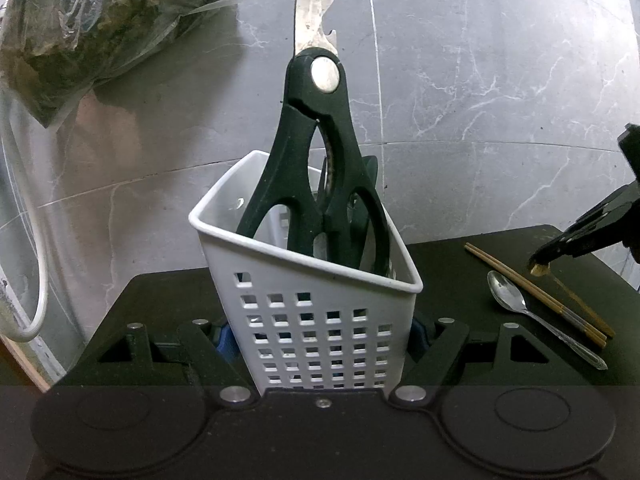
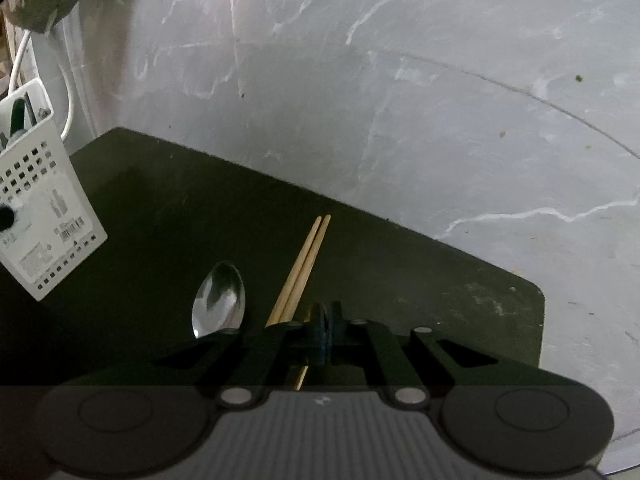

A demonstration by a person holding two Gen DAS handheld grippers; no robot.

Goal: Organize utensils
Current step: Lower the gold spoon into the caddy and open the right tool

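My left gripper (image 1: 320,336) is shut on a white perforated utensil holder (image 1: 316,320) and holds it tilted on the black table (image 1: 168,300). Black-handled scissors (image 1: 320,152) stand in it, blades up. The holder also shows at the left of the right wrist view (image 2: 40,208). A pair of wooden chopsticks (image 2: 304,264) and a metal spoon (image 2: 220,300) lie on the table. My right gripper (image 2: 326,320) is shut over the near end of the chopsticks; it shows at the right in the left wrist view (image 1: 540,266), pinching a small pale thing.
A clear plastic bag of dried greens (image 1: 100,20) hangs at the upper left. A white cable (image 1: 36,280) loops at the left. A grey marble wall (image 2: 400,100) stands behind the table. The table's far corner (image 2: 532,288) is rounded.
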